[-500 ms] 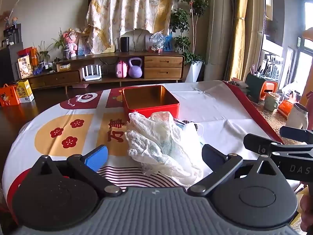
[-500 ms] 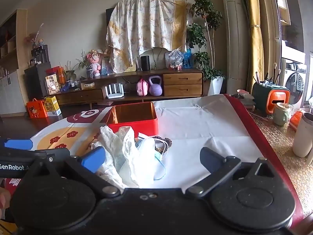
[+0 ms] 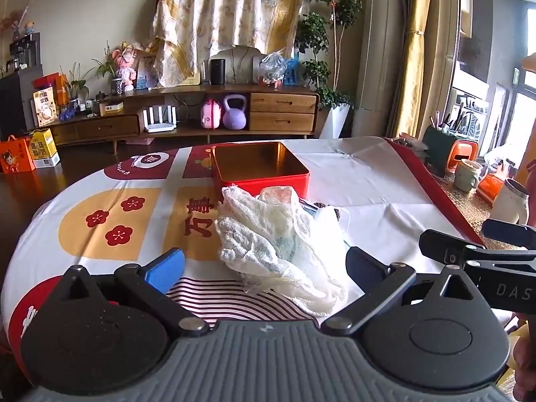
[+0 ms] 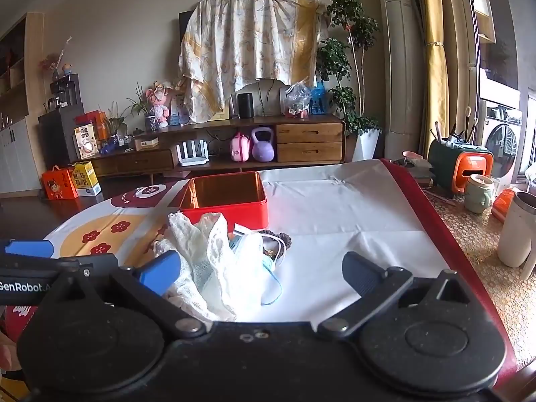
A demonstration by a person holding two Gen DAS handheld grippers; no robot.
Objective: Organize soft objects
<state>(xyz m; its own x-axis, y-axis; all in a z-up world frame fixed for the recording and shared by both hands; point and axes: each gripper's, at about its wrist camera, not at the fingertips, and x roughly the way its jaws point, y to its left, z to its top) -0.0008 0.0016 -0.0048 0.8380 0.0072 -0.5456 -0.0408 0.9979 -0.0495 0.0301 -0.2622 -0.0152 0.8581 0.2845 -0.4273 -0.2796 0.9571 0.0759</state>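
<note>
While both of my grippers hang wide apart and empty, the heap of white cloths [image 3: 278, 244] lies on the bench [image 3: 385, 181] straight ahead of my left gripper [image 3: 264, 264], between its open fingers' lines and just beyond them. From my right gripper [image 4: 261, 268] the heap [image 4: 214, 261] sits off to the left, by the blue finger [image 4: 160, 269], so I judge my left the better placed. Its long axis runs away from me toward the red tin [image 3: 259, 171], which stands open and empty just behind the heap. A blue face mask [image 4: 268, 268] and dark hair ties [image 4: 278, 238] lie beside the cloths.
</note>
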